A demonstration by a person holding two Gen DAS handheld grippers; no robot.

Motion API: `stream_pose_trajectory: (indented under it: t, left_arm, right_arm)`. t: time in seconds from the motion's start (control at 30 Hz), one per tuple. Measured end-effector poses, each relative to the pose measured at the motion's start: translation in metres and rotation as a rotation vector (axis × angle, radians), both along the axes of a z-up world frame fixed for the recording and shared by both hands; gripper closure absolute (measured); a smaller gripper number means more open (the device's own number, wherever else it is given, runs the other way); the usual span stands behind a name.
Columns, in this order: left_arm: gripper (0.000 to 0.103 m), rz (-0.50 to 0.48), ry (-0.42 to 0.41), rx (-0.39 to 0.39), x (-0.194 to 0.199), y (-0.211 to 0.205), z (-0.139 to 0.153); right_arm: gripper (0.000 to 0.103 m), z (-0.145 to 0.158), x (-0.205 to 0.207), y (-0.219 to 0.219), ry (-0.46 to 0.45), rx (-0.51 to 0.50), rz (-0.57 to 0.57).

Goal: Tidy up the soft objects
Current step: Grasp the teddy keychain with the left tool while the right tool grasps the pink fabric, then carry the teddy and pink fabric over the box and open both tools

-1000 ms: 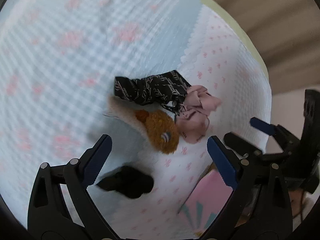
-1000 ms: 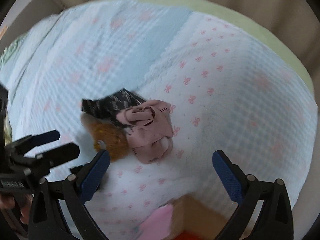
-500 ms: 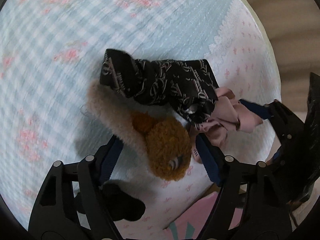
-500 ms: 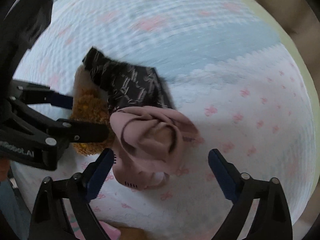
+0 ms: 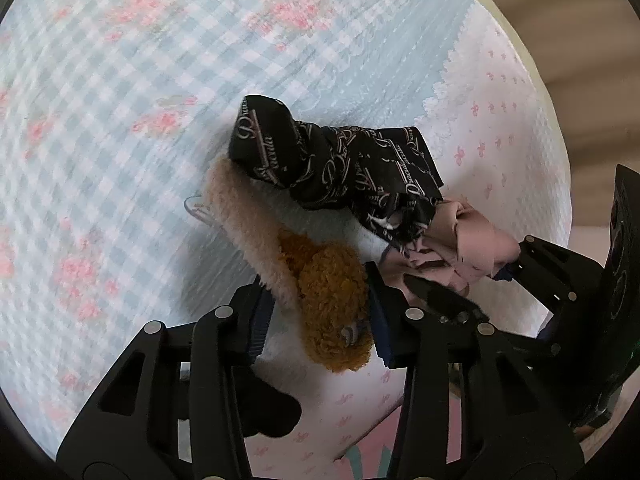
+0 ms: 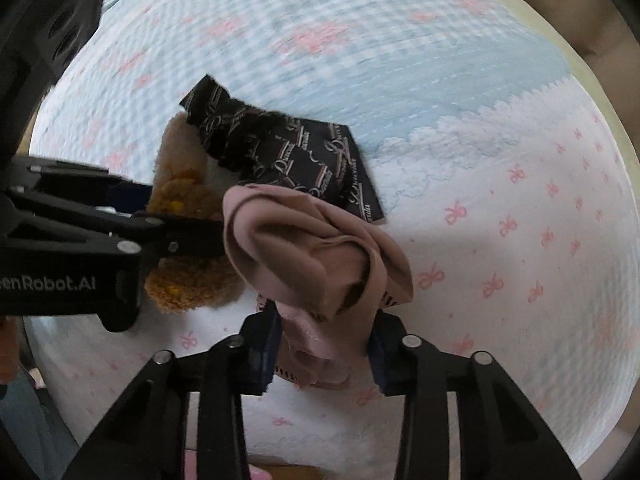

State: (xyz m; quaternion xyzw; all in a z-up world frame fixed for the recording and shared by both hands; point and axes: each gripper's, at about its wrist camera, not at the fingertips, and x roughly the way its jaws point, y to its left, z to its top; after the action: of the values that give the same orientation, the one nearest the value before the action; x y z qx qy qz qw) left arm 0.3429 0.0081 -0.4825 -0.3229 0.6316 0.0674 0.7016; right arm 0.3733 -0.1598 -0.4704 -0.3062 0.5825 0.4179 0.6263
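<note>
Here, your black satin scarf with pale script lettering [image 5: 344, 168] is the largest piece, crumpled at the far side of the pile; a fuzzy orange-brown plush toy with a tan strip [image 5: 328, 300] lies near and left of it, a crumpled dusty-pink cloth [image 6: 316, 256] near and right. Your left gripper [image 5: 320, 320] squeezes the plush; your right gripper [image 6: 324, 352] pinches the pink cloth. All lie on a quilted blue-check and white bow-print bedspread [image 6: 520, 200].

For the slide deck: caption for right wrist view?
Right claw shut on pink cloth; left claw grips brown plush.
</note>
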Motion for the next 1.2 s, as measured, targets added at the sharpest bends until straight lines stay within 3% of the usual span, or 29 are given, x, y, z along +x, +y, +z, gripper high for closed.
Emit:
stream_pose_trajectory:
  t: [0.2,0.43,0.63,1.0,1.2]
  left_arm:
    - [0.065,-0.007,-0.04,0.001,-0.028,0.017,0.027]
    - [0.066,-0.034,-0.109,0.022,-0.054,0.03,0.076]
    - [0.066,-0.094,-0.197,0.054,-0.079,0.037,0.141]
    - [0.066,-0.206,-0.368,0.136,-0.126,0.045,0.268]
    - [0.066,-0.3,-0.439,0.205,-0.164,0.043,0.319]
  right_arm:
    - [0.074,0.015,-0.009,-0.006,-0.013,-0.003,-0.041]
    - [0.075,0.061,-0.027,-0.016,-0.051,0.031,-0.142]
    - [0.075,0.124,-0.05,-0.019,-0.118,0.084,-0.286]
    - [0.075,0.256,-0.139,-0.037,-0.284,0.204,-0.556]
    - [0.075,0.303,-0.181,-0.05,-0.3,0.302,-0.776]
